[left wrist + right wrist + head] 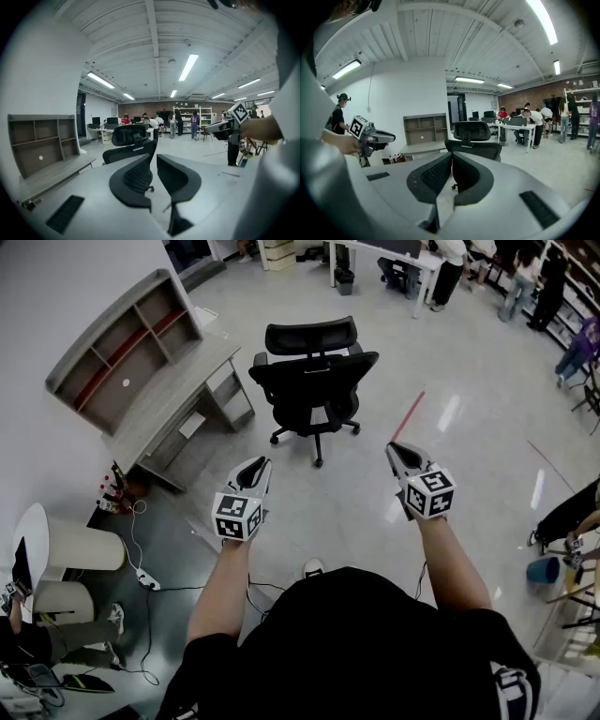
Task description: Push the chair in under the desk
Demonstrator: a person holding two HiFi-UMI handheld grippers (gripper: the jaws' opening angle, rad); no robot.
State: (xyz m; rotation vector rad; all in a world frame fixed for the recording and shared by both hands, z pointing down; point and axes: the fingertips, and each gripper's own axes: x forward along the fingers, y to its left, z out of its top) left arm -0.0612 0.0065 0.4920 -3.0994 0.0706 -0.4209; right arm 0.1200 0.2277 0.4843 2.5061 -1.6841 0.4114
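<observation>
The left gripper (pixel 153 157) has its two jaws closed up, with only a thin crack showing between the black pads, and nothing is in there. The right gripper (pixel 450 156) is closed too, its pads pressed flat together, and it holds nothing. The person holds both grippers out in front in the air, side by side, and both point at the chair (pixel 314 381). Neither one touches the chair; it is well apart from them. The black chair stands on its wheels out on the shiny gray floor (pixel 441 381). It is near the desk (pixel 173 399) but not under it. From the head view the desk is to the left of the chair, against the white wall. A gray shelf (pixel 122 348) with open boxes sits on top of the desk. The chair has a headrest on top, and it looks like its back side is turned toward the person, but that is hard to tell for sure. A thin red line (pixel 407 415) lies on the floor to the right of the chair. Far behind the chair, some people (pixel 194 123) sit and stand by tables.
</observation>
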